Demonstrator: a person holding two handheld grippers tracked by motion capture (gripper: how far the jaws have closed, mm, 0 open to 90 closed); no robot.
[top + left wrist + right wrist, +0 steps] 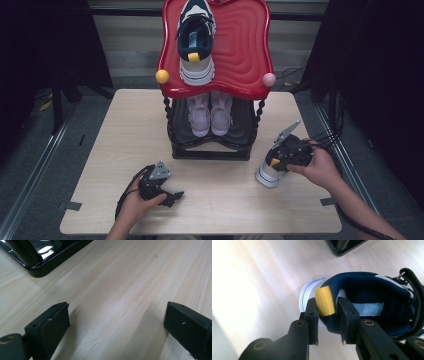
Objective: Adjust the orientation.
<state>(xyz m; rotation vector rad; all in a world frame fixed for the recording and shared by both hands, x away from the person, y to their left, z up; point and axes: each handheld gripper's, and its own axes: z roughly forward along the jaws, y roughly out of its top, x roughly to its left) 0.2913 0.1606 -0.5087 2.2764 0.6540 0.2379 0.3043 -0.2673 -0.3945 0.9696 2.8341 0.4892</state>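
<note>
On the right half of the bench (125,150), toward the near edge, your right tool (280,161) is clenched on the heel of the navy and white shoe (270,172); the shoe's sole touches the wood there. Its twin shoe (196,40) lies on the red top shelf (245,50) of the rack (210,150) at the far edge, beside the free place where I judge this one should go. A pink pair (210,116) fills the lower shelf. Your left tool (170,196) rests released near the near-left part.

From the left gripper view, the left tool (116,320) has jaws wide apart over bare wood, nothing between them, with the rack base (45,262) well apart at the far corner.

From the right gripper view, the right tool (325,312) pinches the heel collar just at the yellow pull tab (325,300), one jaw outside, one inside the shoe (372,295). This grip is narrow, so lift slowly and keep the toe from swinging. Raise the shoe clear above the shelf rim before you go forward, then set it down parallel to its twin.
</note>
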